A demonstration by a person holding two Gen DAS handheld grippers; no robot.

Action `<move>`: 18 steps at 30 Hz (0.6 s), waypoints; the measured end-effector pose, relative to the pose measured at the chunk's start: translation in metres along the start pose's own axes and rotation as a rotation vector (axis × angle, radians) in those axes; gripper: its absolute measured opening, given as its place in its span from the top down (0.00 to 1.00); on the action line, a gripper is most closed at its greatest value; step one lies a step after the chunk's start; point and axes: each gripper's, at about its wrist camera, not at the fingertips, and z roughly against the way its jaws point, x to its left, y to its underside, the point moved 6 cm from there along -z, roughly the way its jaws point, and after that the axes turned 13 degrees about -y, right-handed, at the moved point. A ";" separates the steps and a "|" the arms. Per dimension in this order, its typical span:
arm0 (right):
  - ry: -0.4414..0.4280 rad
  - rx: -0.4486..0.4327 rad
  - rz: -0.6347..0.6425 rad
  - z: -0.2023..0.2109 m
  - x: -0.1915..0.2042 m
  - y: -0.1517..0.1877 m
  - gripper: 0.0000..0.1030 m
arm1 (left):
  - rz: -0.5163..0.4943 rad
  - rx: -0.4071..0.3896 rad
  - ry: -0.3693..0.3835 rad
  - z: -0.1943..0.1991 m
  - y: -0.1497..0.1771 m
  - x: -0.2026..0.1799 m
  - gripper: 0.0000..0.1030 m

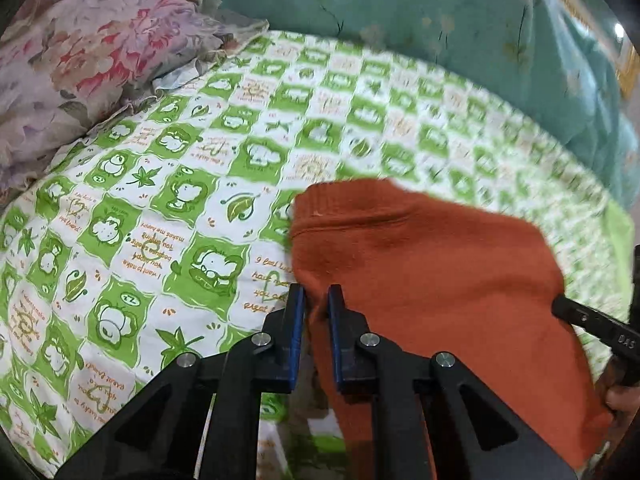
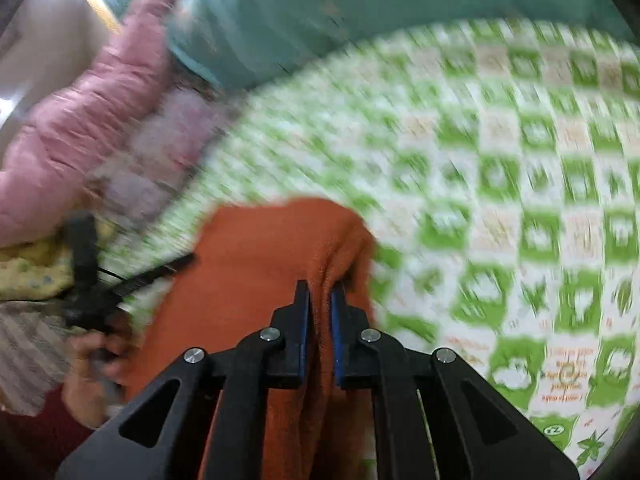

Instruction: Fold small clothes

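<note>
An orange knit garment (image 1: pixel 420 264) hangs over the green-and-white patterned bed sheet (image 1: pixel 168 208). My left gripper (image 1: pixel 317 292) is shut on the garment's left edge. My right gripper (image 2: pixel 321 290) is shut on a bunched edge of the same garment (image 2: pixel 256 264). The cloth is held up between the two grippers and drapes toward the near side. The right gripper also shows at the right edge of the left wrist view (image 1: pixel 592 320), touching the garment's far side. The left gripper appears at the left of the right wrist view (image 2: pixel 132 280). The right wrist view is blurred.
A floral pillow (image 1: pixel 80 76) lies at the back left of the bed. A teal quilt (image 1: pixel 440 12) runs along the back. A pink padded jacket (image 2: pixel 80 128) and a yellow cloth (image 2: pixel 28 268) lie at the left in the right wrist view.
</note>
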 end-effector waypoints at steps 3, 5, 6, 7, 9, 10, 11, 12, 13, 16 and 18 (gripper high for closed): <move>-0.016 -0.039 -0.038 0.005 -0.004 0.001 0.89 | -0.033 -0.002 -0.027 0.003 0.000 -0.003 0.90; -0.008 -0.032 -0.045 0.011 0.000 0.000 0.88 | -0.037 -0.009 -0.012 0.016 0.002 -0.001 0.89; -0.003 -0.031 -0.043 0.017 0.002 0.001 0.85 | -0.033 -0.034 -0.001 0.025 0.004 0.003 0.86; 0.000 -0.036 -0.036 0.027 0.008 0.002 0.85 | -0.033 -0.046 0.019 0.038 0.009 0.006 0.81; -0.015 -0.061 -0.031 0.051 0.017 0.008 0.85 | -0.025 -0.060 0.052 0.059 0.021 0.009 0.72; -0.023 -0.075 -0.031 0.058 0.023 0.012 0.83 | -0.020 -0.065 0.069 0.070 0.030 0.011 0.67; -0.034 -0.092 -0.033 0.070 0.028 0.020 0.81 | -0.017 -0.072 0.088 0.083 0.043 0.012 0.66; -0.039 -0.103 -0.037 0.077 0.031 0.027 0.74 | -0.020 -0.076 0.104 0.094 0.055 0.013 0.64; -0.046 -0.116 -0.042 0.087 0.036 0.038 0.69 | -0.031 -0.082 0.114 0.107 0.071 0.014 0.62; -0.078 -0.131 -0.058 0.105 0.045 0.068 0.68 | -0.056 -0.089 0.124 0.134 0.113 0.015 0.52; -0.102 -0.132 -0.068 0.113 0.050 0.088 0.68 | -0.075 -0.088 0.125 0.147 0.139 0.013 0.46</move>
